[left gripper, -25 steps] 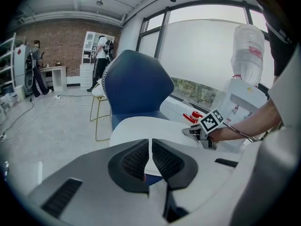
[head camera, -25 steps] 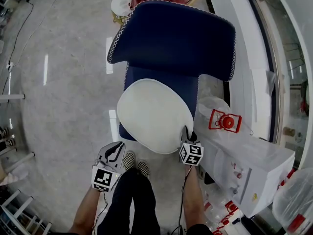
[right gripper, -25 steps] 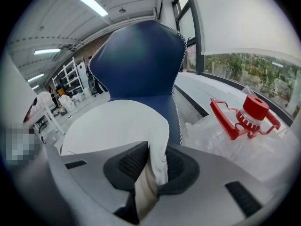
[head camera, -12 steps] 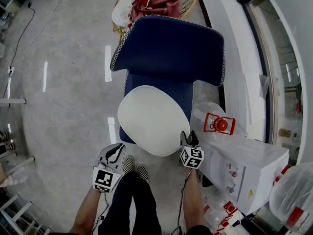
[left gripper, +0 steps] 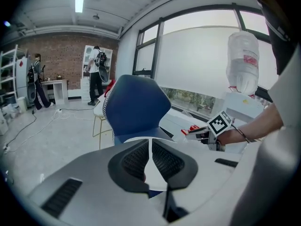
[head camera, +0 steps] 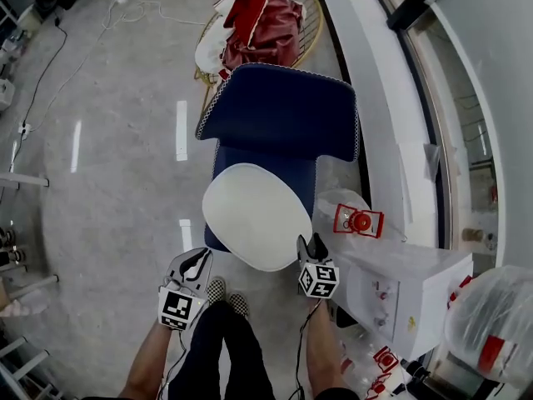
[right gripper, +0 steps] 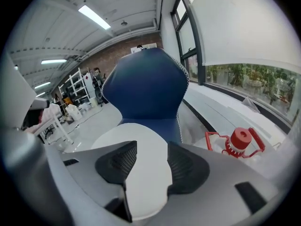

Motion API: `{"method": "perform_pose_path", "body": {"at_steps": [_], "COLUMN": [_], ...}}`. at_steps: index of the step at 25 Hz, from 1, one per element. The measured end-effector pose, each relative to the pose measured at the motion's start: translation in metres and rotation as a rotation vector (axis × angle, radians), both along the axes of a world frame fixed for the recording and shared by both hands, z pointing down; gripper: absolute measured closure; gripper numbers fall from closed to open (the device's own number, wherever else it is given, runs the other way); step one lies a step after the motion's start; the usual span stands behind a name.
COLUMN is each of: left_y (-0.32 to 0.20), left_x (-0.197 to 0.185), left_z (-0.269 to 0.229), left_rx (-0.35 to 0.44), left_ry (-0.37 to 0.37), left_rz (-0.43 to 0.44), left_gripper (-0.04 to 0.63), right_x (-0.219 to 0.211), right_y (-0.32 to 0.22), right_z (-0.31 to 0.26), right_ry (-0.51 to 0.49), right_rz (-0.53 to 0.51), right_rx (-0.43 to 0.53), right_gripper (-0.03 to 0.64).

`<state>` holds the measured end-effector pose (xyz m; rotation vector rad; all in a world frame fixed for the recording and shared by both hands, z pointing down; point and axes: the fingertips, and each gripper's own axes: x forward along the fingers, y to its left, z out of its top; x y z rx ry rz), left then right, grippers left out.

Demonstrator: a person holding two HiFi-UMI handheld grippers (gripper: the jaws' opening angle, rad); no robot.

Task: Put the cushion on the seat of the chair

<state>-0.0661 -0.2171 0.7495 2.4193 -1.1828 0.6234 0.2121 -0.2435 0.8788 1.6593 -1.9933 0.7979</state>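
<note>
A white oval cushion point(head camera: 256, 215) lies on the seat of the navy blue chair point(head camera: 279, 113). It covers most of the seat and overhangs the front edge. My right gripper point(head camera: 310, 247) hovers at the cushion's front right corner, open, with its pads off the cushion. In the right gripper view the cushion point(right gripper: 127, 133) and the chair back point(right gripper: 146, 88) show beyond the spread jaws point(right gripper: 151, 147). My left gripper point(head camera: 196, 262) is lower left of the cushion, over the floor, shut on nothing. Its view point(left gripper: 150, 142) looks at the chair point(left gripper: 134, 105) and the right gripper point(left gripper: 197, 134).
A plastic-wrapped bottle with a red cap and handle point(head camera: 358, 221) and a white cabinet point(head camera: 408, 286) stand right of the chair. A wire chair with red cloth point(head camera: 265, 23) is behind it. Cables point(head camera: 50, 73) trail on the floor at left. The person's checkered shoes point(head camera: 230, 288) are in front.
The right gripper let go of the cushion's front right edge, opened and rose away from it. The left gripper also rose. The cushion stays on the seat.
</note>
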Motion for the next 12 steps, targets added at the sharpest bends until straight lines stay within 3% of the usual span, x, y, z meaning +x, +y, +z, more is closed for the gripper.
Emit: {"method": "perform_pose_path", "body": {"at_steps": [5,12], "left_y": [0.002,0.005], "left_x": [-0.001,0.003], "left_z": [-0.038,-0.093], "left_rx": [0.018,0.063], "left_ry": [0.017,0.026], "left_rz": [-0.018,-0.015], "left_gripper": [0.561,0.561], "right_x": [-0.021,-0.046], "right_y": [0.006,0.014], "right_z": [-0.051,-0.133], "right_ry": [-0.024,-0.035], "right_rz": [-0.055,-0.102], "right_rx": [0.046,0.139], "right_gripper": [0.401,0.479]}}
